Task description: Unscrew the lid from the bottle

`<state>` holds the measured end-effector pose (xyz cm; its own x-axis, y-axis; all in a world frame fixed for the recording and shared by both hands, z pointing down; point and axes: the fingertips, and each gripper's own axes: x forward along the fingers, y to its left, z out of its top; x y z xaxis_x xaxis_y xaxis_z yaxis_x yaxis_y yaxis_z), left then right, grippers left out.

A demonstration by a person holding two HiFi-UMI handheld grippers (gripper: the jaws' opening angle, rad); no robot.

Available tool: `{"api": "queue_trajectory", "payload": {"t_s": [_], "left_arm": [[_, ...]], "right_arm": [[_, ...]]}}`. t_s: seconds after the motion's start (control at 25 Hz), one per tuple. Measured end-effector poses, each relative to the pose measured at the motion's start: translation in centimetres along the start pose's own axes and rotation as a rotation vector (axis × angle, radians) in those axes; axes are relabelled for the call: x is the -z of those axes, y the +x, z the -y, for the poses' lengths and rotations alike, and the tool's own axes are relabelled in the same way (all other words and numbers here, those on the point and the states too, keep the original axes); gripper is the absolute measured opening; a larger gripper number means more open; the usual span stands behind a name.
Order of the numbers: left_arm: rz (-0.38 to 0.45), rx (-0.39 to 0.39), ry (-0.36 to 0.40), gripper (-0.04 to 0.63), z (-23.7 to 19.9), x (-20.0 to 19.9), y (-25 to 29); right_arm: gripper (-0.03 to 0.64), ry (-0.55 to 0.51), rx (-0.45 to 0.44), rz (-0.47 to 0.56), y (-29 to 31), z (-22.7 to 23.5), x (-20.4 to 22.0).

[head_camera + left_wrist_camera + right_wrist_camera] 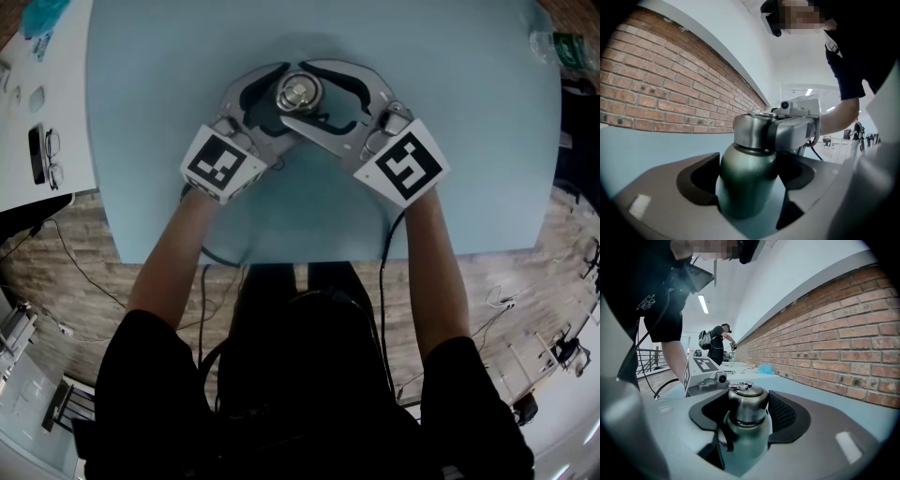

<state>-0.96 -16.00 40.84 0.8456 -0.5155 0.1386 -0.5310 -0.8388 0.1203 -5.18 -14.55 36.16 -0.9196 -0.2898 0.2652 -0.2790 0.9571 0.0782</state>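
A dark green metal bottle with a silver lid stands upright on the light blue table, at the middle of its near half. My left gripper comes in from the left. Its black pads close on the bottle's body below the shoulder. From the right, my right gripper is shut on the lid, with a textured pad against its side. In the left gripper view, the right gripper's grey jaw lies against the lid. The bottle's base is hidden.
A white side table at the left holds a pair of glasses and a dark phone. A clear plastic bottle lies at the far right. A brick wall runs behind the table. Another person stands far off.
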Motion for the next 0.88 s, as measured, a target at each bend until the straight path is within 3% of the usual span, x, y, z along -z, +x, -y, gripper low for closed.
{"api": "queue_trajectory", "payload": {"t_s": [0.32, 0.44, 0.88], "left_arm": [[-0.009, -0.013, -0.031, 0.378, -0.13, -0.04, 0.09], [-0.015, -0.017, -0.032, 0.400, -0.06, 0.04, 0.22], [-0.005, -0.062, -0.025, 0.419, 0.01, -0.07, 0.05]], "right_arm": [[0.267, 0.005, 0.018, -0.011, -0.04, 0.05, 0.14], [0.296, -0.002, 0.028, -0.030, -0.08, 0.08, 0.47], [0.322, 0.025, 0.086, 0.010, -0.43, 0.27, -0.49]]}}
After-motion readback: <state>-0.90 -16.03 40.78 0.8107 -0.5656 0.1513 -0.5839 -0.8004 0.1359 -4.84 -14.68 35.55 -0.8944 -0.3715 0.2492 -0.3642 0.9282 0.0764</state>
